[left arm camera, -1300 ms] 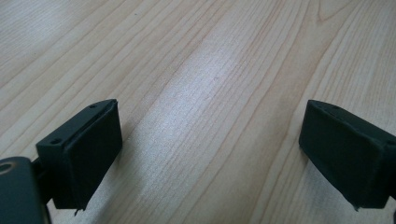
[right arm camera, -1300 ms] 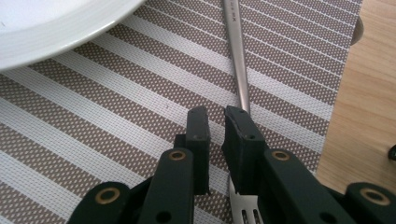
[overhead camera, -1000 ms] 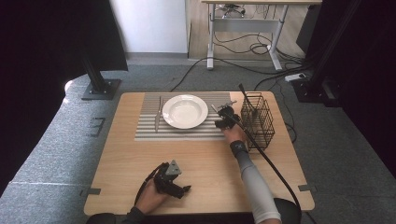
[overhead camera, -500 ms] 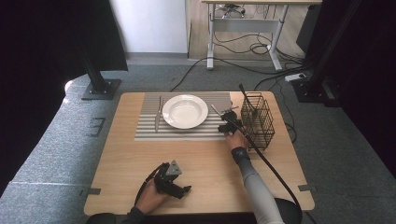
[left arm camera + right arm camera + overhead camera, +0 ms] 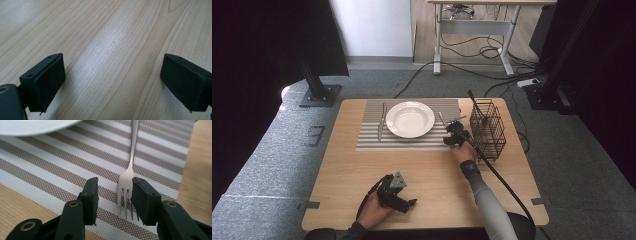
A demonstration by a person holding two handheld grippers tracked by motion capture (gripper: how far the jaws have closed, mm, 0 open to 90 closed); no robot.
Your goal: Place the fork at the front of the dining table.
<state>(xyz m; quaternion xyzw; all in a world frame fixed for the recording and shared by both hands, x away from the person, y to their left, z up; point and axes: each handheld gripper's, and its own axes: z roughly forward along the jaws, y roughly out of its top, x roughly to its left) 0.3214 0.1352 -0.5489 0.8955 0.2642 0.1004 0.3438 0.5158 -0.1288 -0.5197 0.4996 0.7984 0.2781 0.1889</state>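
Lying on the striped placemat (image 5: 62, 167), just right of the white plate (image 5: 32, 125), a fork (image 5: 128, 180) is seen with its tines toward the mat's near edge. The fork's head is bracketed by the fingers (image 5: 146, 200) of the right gripper (image 5: 113, 202), which have just been closing; one finger is at the tines' edge, the other is apart from them, so nothing is gripped yet. A black wire basket (image 5: 488, 127) is placed just beyond that hand on the tabletop (image 5: 427, 175). A knife (image 5: 381, 122) is laid left of the plate. Near the front edge, the left gripper (image 5: 112, 80) is rested with fingers released wide over bare wood.
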